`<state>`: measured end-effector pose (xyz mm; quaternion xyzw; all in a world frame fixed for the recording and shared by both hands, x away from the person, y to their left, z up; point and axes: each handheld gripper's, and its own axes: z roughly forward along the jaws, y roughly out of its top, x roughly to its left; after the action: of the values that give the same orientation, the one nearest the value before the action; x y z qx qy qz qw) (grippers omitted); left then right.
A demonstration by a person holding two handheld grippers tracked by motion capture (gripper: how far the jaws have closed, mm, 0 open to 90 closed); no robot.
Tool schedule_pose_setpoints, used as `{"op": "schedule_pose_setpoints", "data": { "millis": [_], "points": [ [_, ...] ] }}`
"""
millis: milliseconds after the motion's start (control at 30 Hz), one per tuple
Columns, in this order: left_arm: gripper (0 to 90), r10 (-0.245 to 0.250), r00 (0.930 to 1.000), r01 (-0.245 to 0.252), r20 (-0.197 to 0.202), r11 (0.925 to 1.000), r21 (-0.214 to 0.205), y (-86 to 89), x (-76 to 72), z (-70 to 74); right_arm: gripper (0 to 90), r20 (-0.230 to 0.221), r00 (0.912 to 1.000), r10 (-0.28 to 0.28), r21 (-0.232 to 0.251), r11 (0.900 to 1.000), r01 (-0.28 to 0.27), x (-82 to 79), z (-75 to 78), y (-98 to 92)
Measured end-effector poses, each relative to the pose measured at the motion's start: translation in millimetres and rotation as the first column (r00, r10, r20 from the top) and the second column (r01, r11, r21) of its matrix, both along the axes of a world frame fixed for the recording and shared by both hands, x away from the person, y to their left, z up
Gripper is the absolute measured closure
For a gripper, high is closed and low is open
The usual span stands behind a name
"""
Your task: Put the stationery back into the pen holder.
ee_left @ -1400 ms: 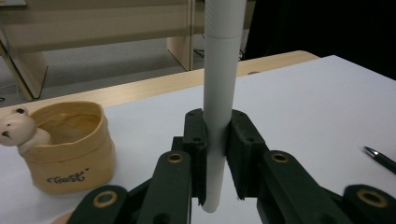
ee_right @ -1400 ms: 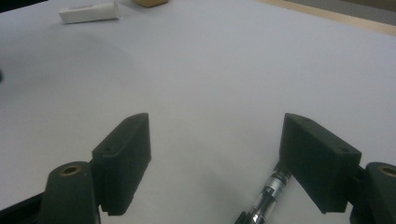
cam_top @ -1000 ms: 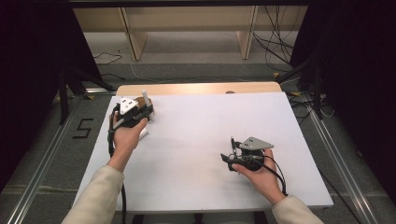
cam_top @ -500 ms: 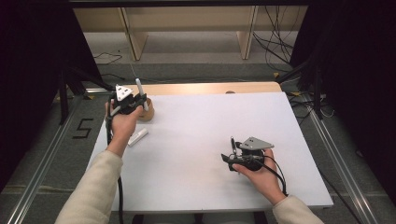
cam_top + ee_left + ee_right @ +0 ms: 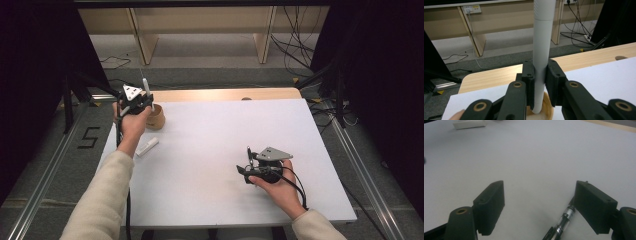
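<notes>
Pen (image 5: 541, 50) upright, clamped between left gripper (image 5: 540, 82) jaws, above wooden cup (image 5: 156, 116)

Cream sleeves, black tools with brass rivets

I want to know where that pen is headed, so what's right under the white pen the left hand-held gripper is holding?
The left hand-held gripper clamps the white pen upright over a round wooden cup. The pen's lower end sits at the cup's mouth; the cup's inside is hidden.

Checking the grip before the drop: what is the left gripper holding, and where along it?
The left gripper is shut on a white cylindrical pen, upright, gripped near its lower end, just above the round wooden cup.
</notes>
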<state>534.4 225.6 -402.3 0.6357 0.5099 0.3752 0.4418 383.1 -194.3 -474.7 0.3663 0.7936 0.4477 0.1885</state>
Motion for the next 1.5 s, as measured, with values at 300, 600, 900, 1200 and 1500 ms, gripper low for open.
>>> {"op": "schedule_pose_setpoints", "data": {
  "millis": [300,600,900,1200,1500],
  "points": [
    [78.0,0.020,0.9995,-0.020,-0.024,0.9997,-0.010,2.8,8.4,-9.6,25.4,-0.005,1.0000,0.004,-0.001,1.0000,-0.004,0.0,-0.9,0.7],
    [78.0,0.014,0.9989,-0.013,-0.044,0.9997,0.022,-1.7,12.1,-16.5,25.4,-0.008,0.9999,0.008,-0.004,1.0000,-0.008,-0.3,-1.4,1.4],
    [77.9,0.004,0.9968,0.001,-0.079,0.9982,0.059,-9.1,18.3,-26.1,25.5,-0.011,0.9998,0.014,-0.010,0.9998,-0.014,-0.6,-1.5,1.4],
    [77.8,0.003,0.9932,0.009,-0.116,0.9945,0.104,-13.0,23.4,-35.3,25.7,-0.015,0.9998,0.015,-0.010,0.9998,-0.015,-0.7,-2.1,1.7],
    [77.5,-0.004,0.9897,0.021,-0.143,0.9927,0.119,-15.7,25.4,-40.6,25.8,-0.016,0.9998,0.014,-0.011,0.9998,-0.015,-1.0,-2.2,2.0]
  ]
}}
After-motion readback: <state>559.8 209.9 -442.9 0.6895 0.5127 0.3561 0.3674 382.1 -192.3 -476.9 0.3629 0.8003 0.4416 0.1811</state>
